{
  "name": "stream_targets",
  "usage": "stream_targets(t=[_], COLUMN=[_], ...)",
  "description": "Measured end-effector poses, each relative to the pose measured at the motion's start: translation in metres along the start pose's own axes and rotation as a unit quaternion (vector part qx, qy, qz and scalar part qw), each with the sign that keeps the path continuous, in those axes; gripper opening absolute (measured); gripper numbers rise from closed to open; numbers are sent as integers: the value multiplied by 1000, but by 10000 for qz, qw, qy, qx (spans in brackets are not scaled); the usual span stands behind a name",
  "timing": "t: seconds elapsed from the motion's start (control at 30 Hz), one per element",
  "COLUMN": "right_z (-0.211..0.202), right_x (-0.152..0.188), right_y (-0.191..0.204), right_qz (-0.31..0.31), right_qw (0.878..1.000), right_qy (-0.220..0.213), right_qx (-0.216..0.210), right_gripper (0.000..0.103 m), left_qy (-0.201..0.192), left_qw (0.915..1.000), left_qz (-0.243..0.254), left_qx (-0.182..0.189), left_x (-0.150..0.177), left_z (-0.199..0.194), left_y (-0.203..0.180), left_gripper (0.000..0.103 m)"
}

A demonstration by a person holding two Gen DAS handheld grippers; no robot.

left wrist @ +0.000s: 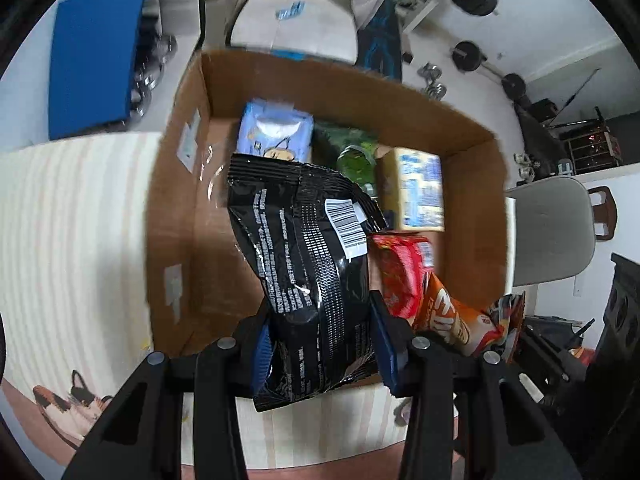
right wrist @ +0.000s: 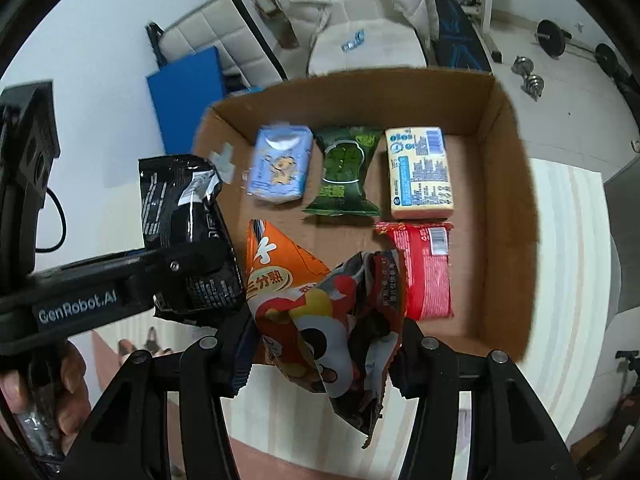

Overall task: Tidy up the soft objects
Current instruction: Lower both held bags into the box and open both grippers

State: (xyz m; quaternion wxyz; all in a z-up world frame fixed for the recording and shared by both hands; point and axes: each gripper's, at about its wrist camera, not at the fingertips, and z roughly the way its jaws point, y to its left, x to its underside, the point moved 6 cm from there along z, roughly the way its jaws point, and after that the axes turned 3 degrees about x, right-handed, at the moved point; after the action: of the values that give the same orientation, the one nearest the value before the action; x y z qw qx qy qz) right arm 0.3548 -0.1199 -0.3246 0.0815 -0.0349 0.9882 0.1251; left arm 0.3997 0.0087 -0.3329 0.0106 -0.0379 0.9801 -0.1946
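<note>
My left gripper is shut on a black snack bag and holds it above the near left part of the cardboard box; the bag also shows in the right wrist view. My right gripper is shut on an orange snack bag, held over the box's near edge. In the box lie a light-blue pack, a green pack, a yellow pack and a red pack.
The box stands on a striped cloth with a cat print. A blue mat, a white sofa, dumbbells and a grey chair lie around.
</note>
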Motion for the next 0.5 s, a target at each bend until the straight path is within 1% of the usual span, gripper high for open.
stream_targets(t=[0.07,0.1,0.27,0.37,0.43,0.47,0.5], right_z=[21,25,66,83,96,101,104], right_x=[-8,-3,-11,-14,-15,-16,-16], right_y=[-2,-4,-10,-12,-13,-14,-16], right_qz=[-6,-17,22,12,-22,-6,0], right_qw=[9999,9998,9988,9982,9971,9966,9963], right_qy=[152,188,452,562,732,792,822], right_qx=[65,93,173,220,227,239,267], right_gripper=[56,56,56,57,59,59,60], left_qy=[157,247,657,869,968,975,947], left_qw=[9999,9997,9978,9961,9949,9947,9949], left_qz=[-26,-68,-53,42,37,33,36], left_qx=[5,47,81,-152,-295,-338,-354], left_x=[-5,-7,-11,-14,-14,-15,-15], left_z=[16,24,57,74,80,80,79], left_y=[5,9,18,21,24,25,26], left_gripper=[40,40,41,42,42,43,49])
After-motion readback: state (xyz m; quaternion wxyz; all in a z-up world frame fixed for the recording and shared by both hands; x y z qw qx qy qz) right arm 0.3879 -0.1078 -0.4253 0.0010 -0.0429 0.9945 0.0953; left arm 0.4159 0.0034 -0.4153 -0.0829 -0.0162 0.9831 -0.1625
